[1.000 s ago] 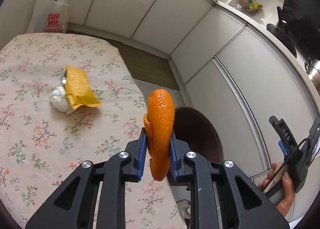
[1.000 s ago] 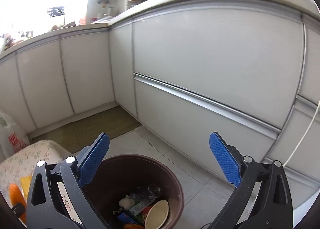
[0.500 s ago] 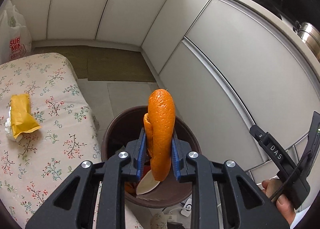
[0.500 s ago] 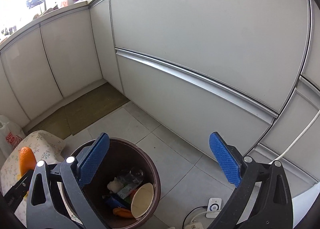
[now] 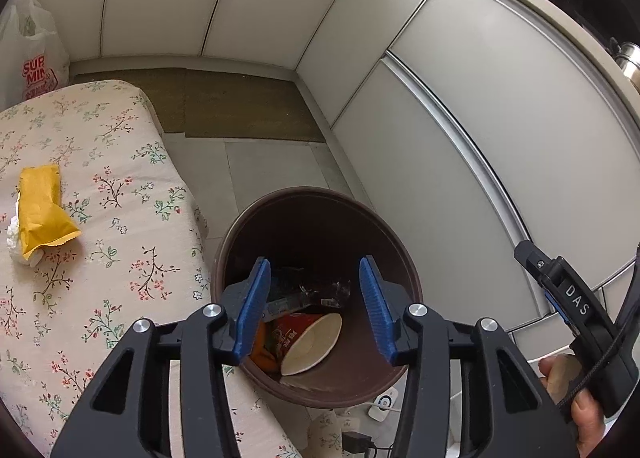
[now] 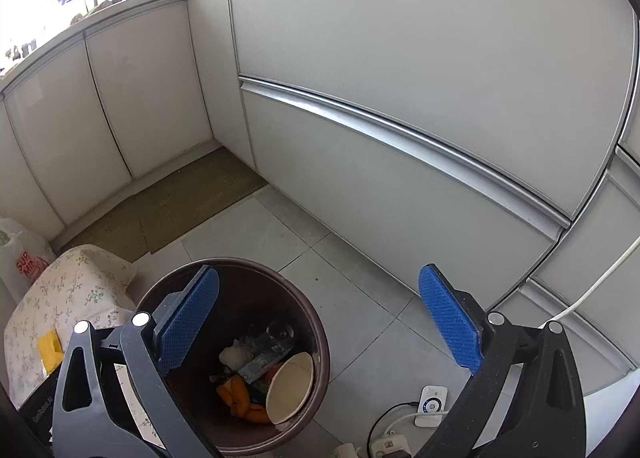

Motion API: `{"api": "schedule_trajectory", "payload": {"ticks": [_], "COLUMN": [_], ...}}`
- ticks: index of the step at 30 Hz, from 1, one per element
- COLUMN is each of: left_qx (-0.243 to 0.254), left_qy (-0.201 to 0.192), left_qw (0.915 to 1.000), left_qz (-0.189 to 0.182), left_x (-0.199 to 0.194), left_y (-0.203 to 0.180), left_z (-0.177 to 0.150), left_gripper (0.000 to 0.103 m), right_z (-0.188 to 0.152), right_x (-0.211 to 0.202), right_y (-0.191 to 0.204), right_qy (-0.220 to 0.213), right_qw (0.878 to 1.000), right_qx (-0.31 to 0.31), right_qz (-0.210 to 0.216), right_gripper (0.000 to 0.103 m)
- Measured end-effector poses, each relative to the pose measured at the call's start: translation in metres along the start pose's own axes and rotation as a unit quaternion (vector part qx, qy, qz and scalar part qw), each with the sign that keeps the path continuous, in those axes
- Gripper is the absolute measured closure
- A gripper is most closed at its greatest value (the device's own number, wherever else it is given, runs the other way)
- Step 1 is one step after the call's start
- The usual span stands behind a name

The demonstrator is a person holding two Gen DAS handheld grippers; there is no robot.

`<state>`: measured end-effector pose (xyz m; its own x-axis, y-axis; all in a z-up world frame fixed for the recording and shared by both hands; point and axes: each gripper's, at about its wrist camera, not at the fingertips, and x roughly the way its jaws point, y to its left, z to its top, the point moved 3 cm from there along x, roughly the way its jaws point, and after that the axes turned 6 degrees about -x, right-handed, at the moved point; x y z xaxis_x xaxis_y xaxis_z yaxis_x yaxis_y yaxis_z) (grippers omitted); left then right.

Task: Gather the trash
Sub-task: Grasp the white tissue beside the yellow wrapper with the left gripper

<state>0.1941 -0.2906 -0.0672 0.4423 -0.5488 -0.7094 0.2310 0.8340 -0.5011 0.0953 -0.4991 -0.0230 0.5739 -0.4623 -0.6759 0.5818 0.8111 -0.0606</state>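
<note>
Change from a second ago: the long orange peel is gone from the left gripper and now lies inside the round dark-brown plastic bin, beside a cream-lined paper cup and a red wrapper. The left gripper's blue-padded jaws are opening, nothing between them, hanging over the bin mouth; earlier they sat over the table edge.

Largest to smallest:
- Pale grey cabinet fronts wrap the corner behind the bin; bare tiled floor lies between them and the bin.
- Table with floral cloth: its rounded edge sits just beside the bin's rim on the left.
- Brown floor mat in the corner, apart from the bin.
- White plastic bag with red print beyond the table.
- Right gripper: jaws wide apart, empty, above the bin's right side and the floor.
- Yellow padded wrapper on the cloth, over a white crumpled tissue.
- White plug and cable on the floor near the bin's base.
</note>
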Motion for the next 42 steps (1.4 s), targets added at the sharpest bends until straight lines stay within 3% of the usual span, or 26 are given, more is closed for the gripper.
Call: {"api": "schedule_trajectory", "payload": {"ticks": [4,11,20,24,29,39,42], "left_qx": [-0.002,-0.041,-0.124,-0.193,-0.269,-0.256,-0.256], "left_qy": [-0.002,-0.011,-0.028,-0.026,-0.015,-0.004,0.010], "left_qw": [0.9996,0.9946,0.9710,0.9592,0.9457,0.9510,0.9539], "left_qz": [0.027,0.095,0.202,0.205,0.181,0.174,0.157], "left_x": [-0.005,-0.026,-0.061,-0.061,-0.048,-0.012,-0.002], "left_y": [0.015,0.086,0.222,0.266,0.300,0.289,0.279], "left_z": [-0.004,-0.001,0.007,0.007,0.009,0.036,0.039], "left_gripper": [0.047,0.046,0.046,0.048,0.054,0.055,0.062], "right_z": [-0.002,-0.012,-0.040,-0.049,-0.057,-0.064,-0.064], "right_x": [0.002,0.003,-0.019,-0.026,-0.028,-0.019,-0.019], "right_y": [0.016,0.059,0.141,0.169,0.190,0.208,0.211], "right_qy": [0.010,0.036,0.035,0.030,0.029,0.042,0.040], "right_qw": [1.000,0.995,0.977,0.969,0.963,0.960,0.959], "right_qx": [-0.022,-0.066,-0.175,-0.210,-0.235,-0.245,-0.248], "right_qz": [0.014,0.068,0.118,0.128,0.131,0.132,0.133], "right_gripper": [0.007,0.007,0.007,0.007,0.007,0.007,0.007]}}
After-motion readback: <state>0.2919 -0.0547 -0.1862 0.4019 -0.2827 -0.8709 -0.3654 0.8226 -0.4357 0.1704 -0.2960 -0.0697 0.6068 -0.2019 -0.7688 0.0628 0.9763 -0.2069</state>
